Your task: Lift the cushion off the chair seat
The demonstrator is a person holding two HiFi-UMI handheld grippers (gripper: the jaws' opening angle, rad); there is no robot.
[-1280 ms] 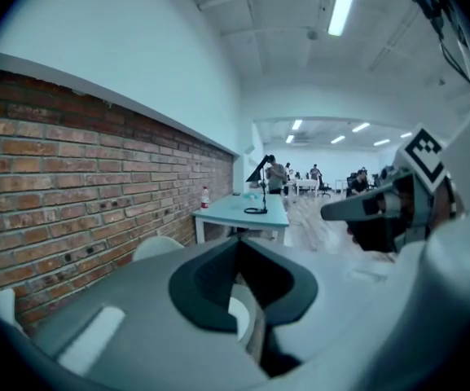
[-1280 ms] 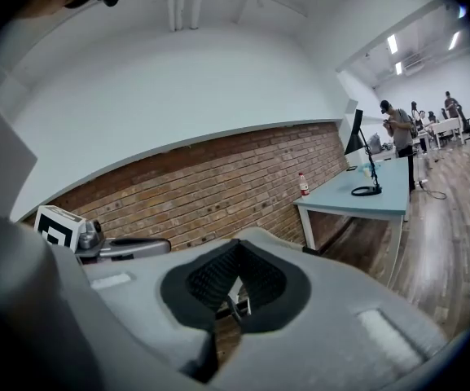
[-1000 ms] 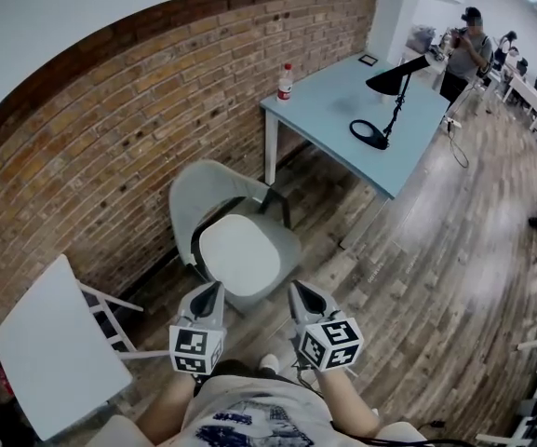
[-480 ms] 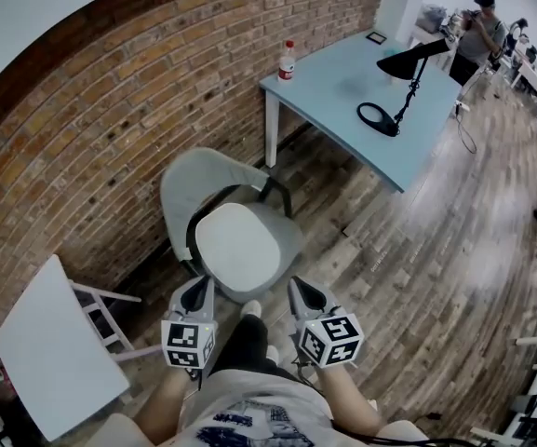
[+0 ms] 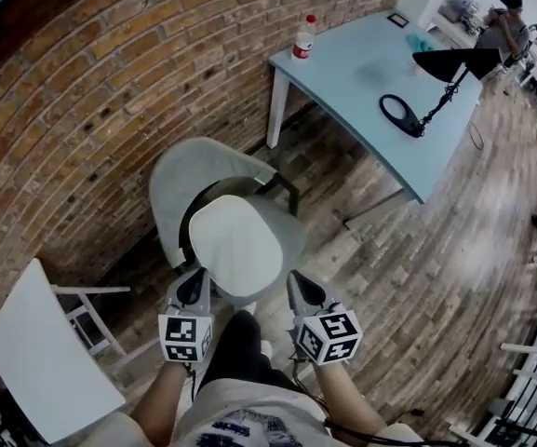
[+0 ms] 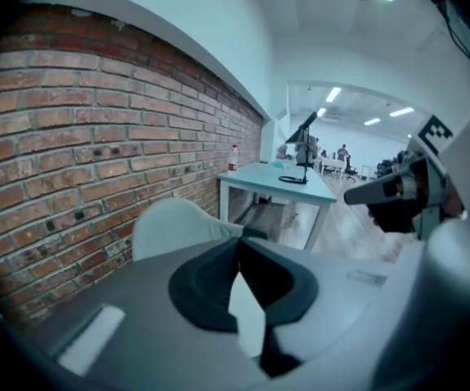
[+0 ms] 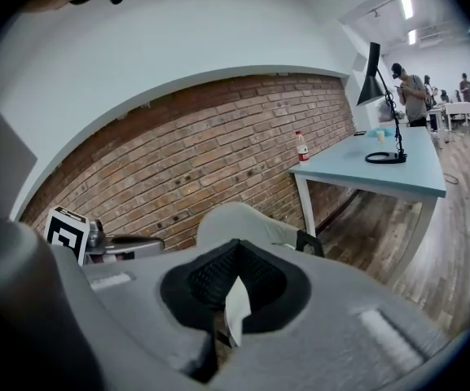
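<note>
A pale oval cushion [image 5: 234, 243] lies on the seat of a grey shell chair [image 5: 191, 173] by the brick wall. In the head view my left gripper [image 5: 195, 284] is at the cushion's near left edge and my right gripper [image 5: 296, 285] off its near right side; both are shut and hold nothing. Through the slit between the closed jaws of each gripper view shows a sliver of the cushion [image 6: 247, 320] [image 7: 236, 308]. The chair back [image 6: 172, 226] [image 7: 239, 221] rises above the jaws in both.
A light blue table [image 5: 361, 73] stands beyond the chair with a bottle [image 5: 303, 37] and a black desk lamp [image 5: 449, 68]. A white folding chair [image 5: 40, 352] is at the left. My leg [image 5: 235, 347] is between the grippers. A person [image 5: 505, 21] stands far right.
Both grippers have moved forward and down towards the chair; the cushion now lies just ahead of their tips. Both jaws stay shut.
</note>
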